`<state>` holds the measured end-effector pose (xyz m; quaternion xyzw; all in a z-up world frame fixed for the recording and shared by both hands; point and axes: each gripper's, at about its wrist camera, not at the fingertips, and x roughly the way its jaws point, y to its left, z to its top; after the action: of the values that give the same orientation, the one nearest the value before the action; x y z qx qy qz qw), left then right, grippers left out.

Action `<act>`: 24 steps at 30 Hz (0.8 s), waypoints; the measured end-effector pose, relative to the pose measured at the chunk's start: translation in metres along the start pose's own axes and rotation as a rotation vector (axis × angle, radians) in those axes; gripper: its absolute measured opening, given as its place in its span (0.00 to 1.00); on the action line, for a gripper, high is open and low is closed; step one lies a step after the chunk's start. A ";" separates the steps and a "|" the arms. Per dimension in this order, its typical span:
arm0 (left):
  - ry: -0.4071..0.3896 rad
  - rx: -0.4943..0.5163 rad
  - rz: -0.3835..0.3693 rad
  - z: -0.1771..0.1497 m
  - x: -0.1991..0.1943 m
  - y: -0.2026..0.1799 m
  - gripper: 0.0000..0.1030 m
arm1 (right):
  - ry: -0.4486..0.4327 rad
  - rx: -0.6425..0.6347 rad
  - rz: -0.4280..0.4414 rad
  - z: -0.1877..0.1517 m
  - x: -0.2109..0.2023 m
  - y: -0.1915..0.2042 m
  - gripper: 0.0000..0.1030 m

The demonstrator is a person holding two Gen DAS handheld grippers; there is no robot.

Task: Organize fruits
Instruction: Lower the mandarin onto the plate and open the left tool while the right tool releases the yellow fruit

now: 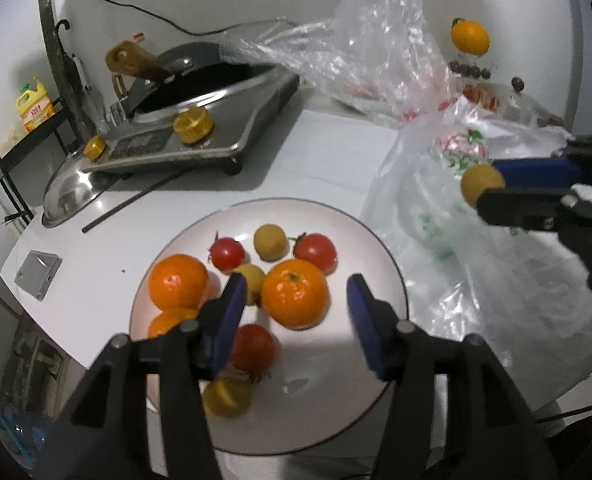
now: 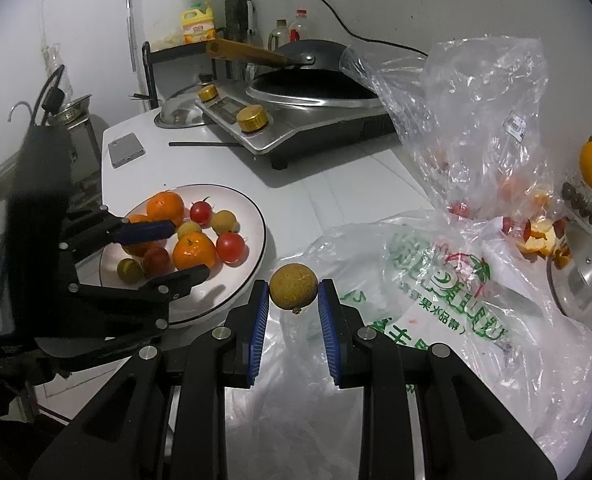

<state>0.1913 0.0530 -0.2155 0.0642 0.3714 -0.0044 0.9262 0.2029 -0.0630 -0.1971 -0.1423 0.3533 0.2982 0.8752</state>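
A home kitchen: wok (image 2: 316, 50) on induction cooker (image 2: 296, 120), dish-soap bottle (image 2: 198, 22), rack.

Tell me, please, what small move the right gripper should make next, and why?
Probably carry it left over the plate and release there. The right gripper pinches a small brownish-yellow fruit above the printed plastic bag, while the other fruits already lie on that plate.

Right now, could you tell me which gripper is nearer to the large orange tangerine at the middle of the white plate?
Left. The left gripper hangs open right over the large orange tangerine on the white plate; the right gripper holds a small brownish-yellow fruit off the plate's edge.
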 end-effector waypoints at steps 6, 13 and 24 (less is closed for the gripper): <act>-0.056 -0.039 0.009 -0.003 -0.026 0.014 0.52 | -0.006 -0.025 -0.001 0.005 -0.006 0.014 0.27; -0.093 -0.088 0.027 -0.012 -0.049 0.038 0.52 | -0.002 -0.058 0.011 0.010 -0.006 0.036 0.27; -0.096 -0.158 0.039 -0.034 -0.056 0.072 0.53 | 0.045 -0.099 0.050 0.012 0.016 0.069 0.27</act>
<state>0.1311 0.1267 -0.1933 -0.0020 0.3244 0.0397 0.9451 0.1757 0.0033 -0.2025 -0.1833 0.3611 0.3339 0.8512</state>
